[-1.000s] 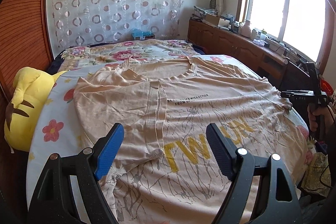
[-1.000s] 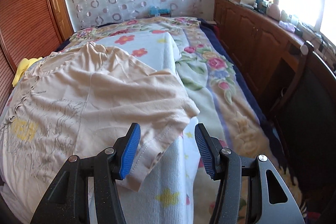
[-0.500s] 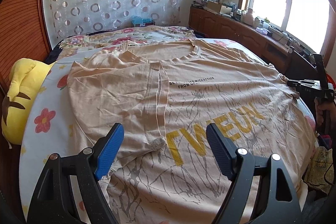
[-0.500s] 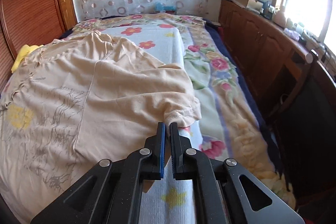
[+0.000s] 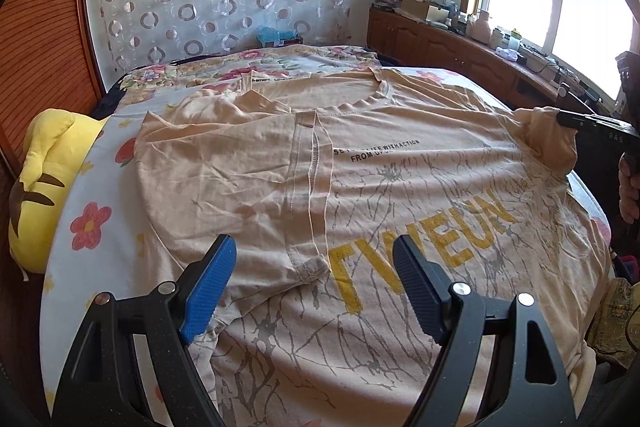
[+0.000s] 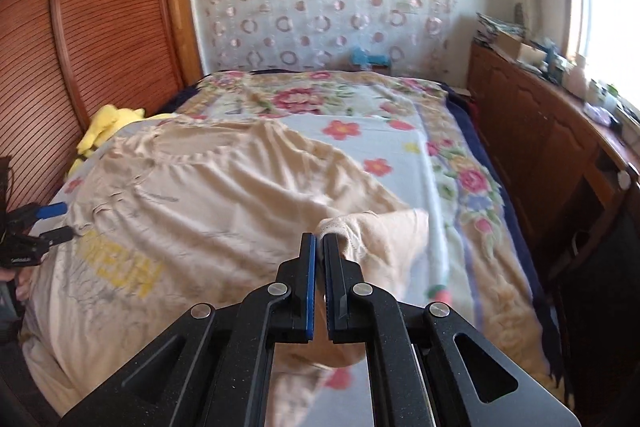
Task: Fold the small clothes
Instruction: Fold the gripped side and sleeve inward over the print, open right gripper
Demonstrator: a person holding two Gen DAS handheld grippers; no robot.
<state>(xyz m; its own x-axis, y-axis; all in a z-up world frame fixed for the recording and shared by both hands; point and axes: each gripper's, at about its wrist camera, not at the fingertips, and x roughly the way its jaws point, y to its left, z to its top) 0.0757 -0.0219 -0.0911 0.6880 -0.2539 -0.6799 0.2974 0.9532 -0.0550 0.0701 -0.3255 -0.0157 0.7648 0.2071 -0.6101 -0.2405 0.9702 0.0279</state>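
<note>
Left wrist view: left gripper (image 5: 312, 269) hanging with jaws spread wide over the near part of the beige T-shirt (image 5: 400, 187), gripping nothing, pads clear of the cloth. T-shirt lying spread face up across the bed (image 5: 60, 247), collar toward the far end, yellow lettering (image 5: 420, 247) near the middle. Left sleeve (image 5: 224, 179) lying folded inward over the chest, its hem corner sitting just beyond the gap between the jaws. Yellow plush toy (image 5: 40, 195) resting at the left edge of the bed. At the far right, right gripper (image 5: 560, 117) pinching the right sleeve (image 5: 548, 143) and holding it raised off the bed, a hand (image 5: 630, 187) showing behind it. Wooden cabinet (image 5: 440, 43) running along the right wall under the window.

Right wrist view: right gripper (image 6: 319, 241) standing fully closed, clamping the cuff of the right sleeve (image 6: 384, 227), cloth bunching out beyond the tips and lifting off the floral bedspread (image 6: 400, 147). Rest of the T-shirt (image 6: 200, 211) spreading to the left on the bed. Left gripper (image 6: 64, 223) showing at the far left edge, jaws apart above the shirt. Picture slightly blurring.
</note>
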